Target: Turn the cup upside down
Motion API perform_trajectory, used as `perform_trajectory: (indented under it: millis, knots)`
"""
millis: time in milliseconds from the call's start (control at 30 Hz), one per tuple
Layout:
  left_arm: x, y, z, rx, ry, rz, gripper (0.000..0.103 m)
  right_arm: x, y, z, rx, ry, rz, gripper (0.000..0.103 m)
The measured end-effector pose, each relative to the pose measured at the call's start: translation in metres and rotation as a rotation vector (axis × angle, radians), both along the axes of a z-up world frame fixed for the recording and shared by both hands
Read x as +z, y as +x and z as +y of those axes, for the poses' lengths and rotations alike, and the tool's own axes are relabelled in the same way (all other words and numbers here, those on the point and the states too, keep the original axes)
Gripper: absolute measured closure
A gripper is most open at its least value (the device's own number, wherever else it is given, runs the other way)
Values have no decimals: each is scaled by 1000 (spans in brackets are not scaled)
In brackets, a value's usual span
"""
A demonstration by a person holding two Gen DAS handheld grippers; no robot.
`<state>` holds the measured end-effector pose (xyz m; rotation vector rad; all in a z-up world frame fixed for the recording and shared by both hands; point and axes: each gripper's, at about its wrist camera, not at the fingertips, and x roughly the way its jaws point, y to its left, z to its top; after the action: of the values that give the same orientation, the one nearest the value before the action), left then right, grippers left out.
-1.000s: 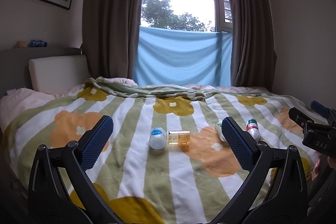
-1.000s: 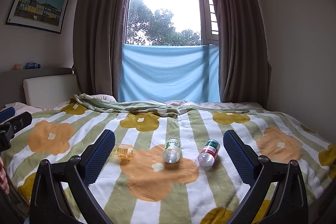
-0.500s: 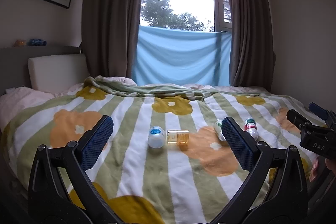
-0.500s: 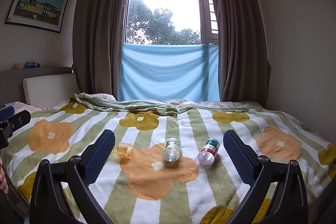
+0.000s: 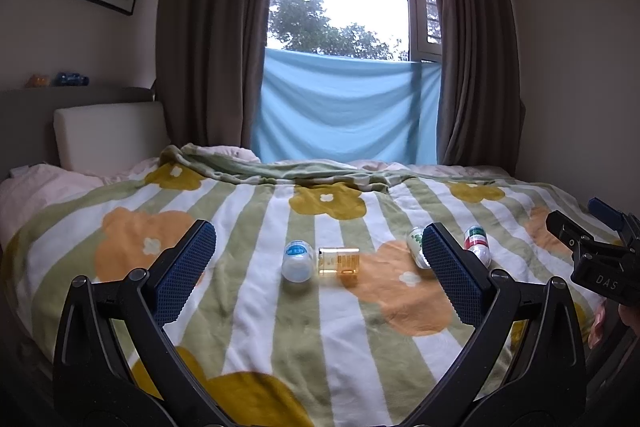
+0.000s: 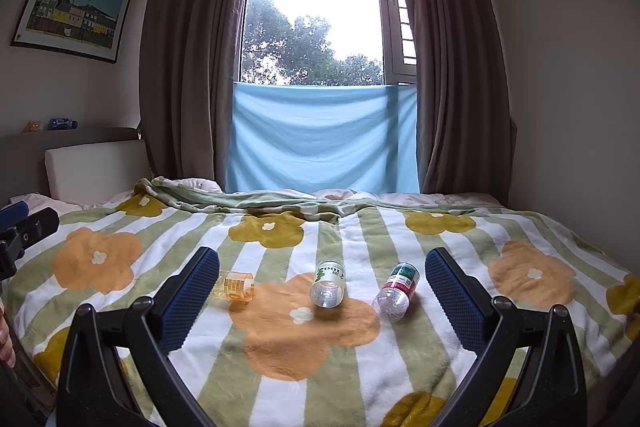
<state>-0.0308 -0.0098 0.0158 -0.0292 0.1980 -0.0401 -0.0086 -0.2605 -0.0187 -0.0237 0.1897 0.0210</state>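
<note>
A small clear cup with yellow markings (image 5: pixel 339 260) lies on its side on the flowered blanket; it also shows in the right wrist view (image 6: pixel 236 284), partly behind my left finger. My left gripper (image 5: pixel 320 271) is open and empty, held above the bed's near part, with the cup ahead between its fingers. My right gripper (image 6: pixel 322 301) is open and empty, further right, with the cup ahead at its left. Its body shows at the right edge of the left wrist view (image 5: pixel 600 267).
Three small bottles lie on the blanket (image 6: pixel 304 347): a blue-labelled one (image 5: pixel 297 261) left of the cup, a green-labelled one (image 6: pixel 329 283) and a red-and-green one (image 6: pixel 396 287) to its right. A headboard cushion (image 5: pixel 108 131) is at far left; curtains and window are behind the bed.
Both views have shifted only slightly; the left gripper has drifted a little. Both grippers stay open and nothing on the bed has moved.
</note>
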Motion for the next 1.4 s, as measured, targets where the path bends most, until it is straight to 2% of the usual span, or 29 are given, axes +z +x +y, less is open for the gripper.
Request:
perform_trajectory:
  millis: [1400]
  knots:
    - [-1,-1,1,0,10,12,0,-7,-2,5,5,1,5,0]
